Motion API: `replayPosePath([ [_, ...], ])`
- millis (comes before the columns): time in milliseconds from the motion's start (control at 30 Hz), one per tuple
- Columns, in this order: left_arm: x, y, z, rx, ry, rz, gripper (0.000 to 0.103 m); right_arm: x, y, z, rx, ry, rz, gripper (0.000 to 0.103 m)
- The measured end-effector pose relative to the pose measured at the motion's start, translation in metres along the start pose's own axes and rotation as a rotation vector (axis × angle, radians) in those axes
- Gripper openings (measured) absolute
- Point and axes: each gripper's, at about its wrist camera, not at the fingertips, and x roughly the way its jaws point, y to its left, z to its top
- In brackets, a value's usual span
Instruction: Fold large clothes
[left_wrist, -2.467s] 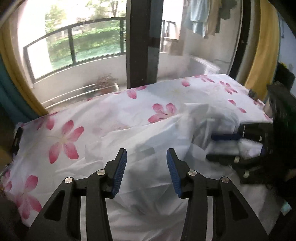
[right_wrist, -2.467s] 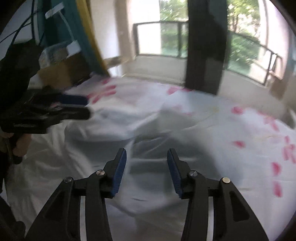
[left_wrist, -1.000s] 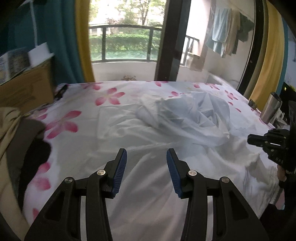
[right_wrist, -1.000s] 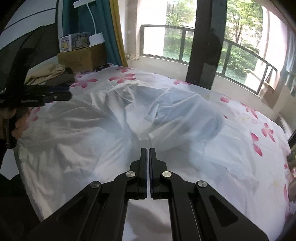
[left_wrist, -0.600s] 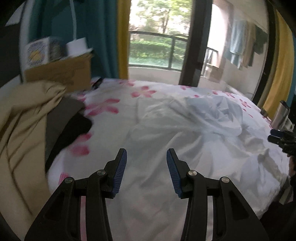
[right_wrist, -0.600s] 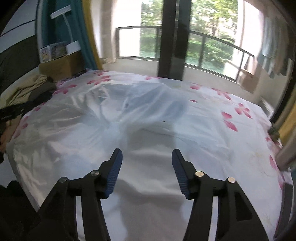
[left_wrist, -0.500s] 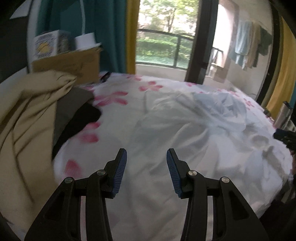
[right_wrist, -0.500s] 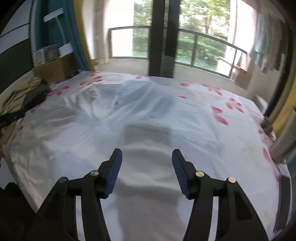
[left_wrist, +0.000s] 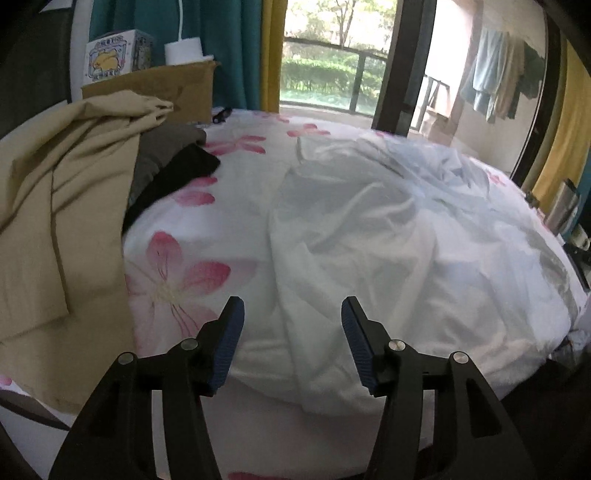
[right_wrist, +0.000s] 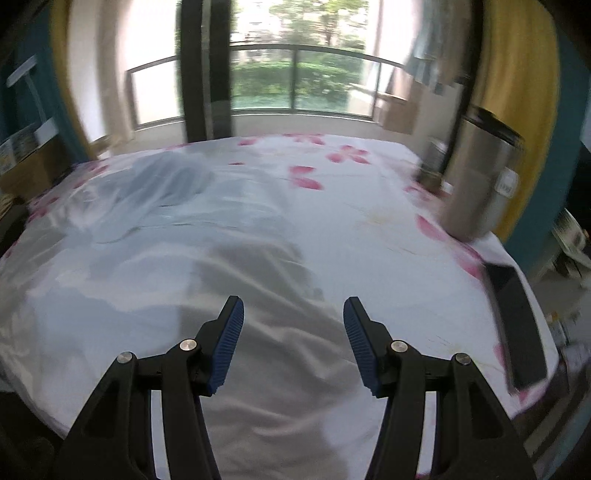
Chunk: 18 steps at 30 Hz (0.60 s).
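Note:
A large white garment (left_wrist: 388, 236) lies crumpled over the flowered bed sheet (left_wrist: 177, 273), its near hem hanging at the bed's front edge. My left gripper (left_wrist: 291, 314) hovers over that hem with its jaws opening and nothing between them. In the right wrist view the same white garment (right_wrist: 155, 236) spreads across the left and middle of the bed. My right gripper (right_wrist: 293, 314) is open above its near folds, holding nothing. That view is motion-blurred.
A beige cloth (left_wrist: 59, 206) and dark clothes (left_wrist: 173, 166) are piled at the bed's left, before a cardboard box (left_wrist: 155, 85). A steel flask (right_wrist: 480, 177) and a black phone (right_wrist: 517, 314) sit at the bed's right edge. A balcony window lies behind.
My right gripper went from shut to open and swung right, bringing the flask and phone into view. My left gripper swung left toward the beige pile and its jaws spread wider.

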Motion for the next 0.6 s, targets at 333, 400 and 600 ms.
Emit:
replayPosePath([
  [333,-0.003,-0.014,-0.014,0.081,0.036,0.036,0.048,-0.012,-0.034,-0.015,0.054,0.012,-0.062,0.057],
  [400,-0.005,-0.02,-0.016,0.112,0.037,0.02,0.024,-0.01,-0.041,-0.022,0.066,0.03,-0.07,0.058],
  [600,-0.008,-0.024,-0.013,0.124,0.049,-0.009,0.006,0.003,-0.049,-0.049,0.081,0.096,-0.037,0.058],
])
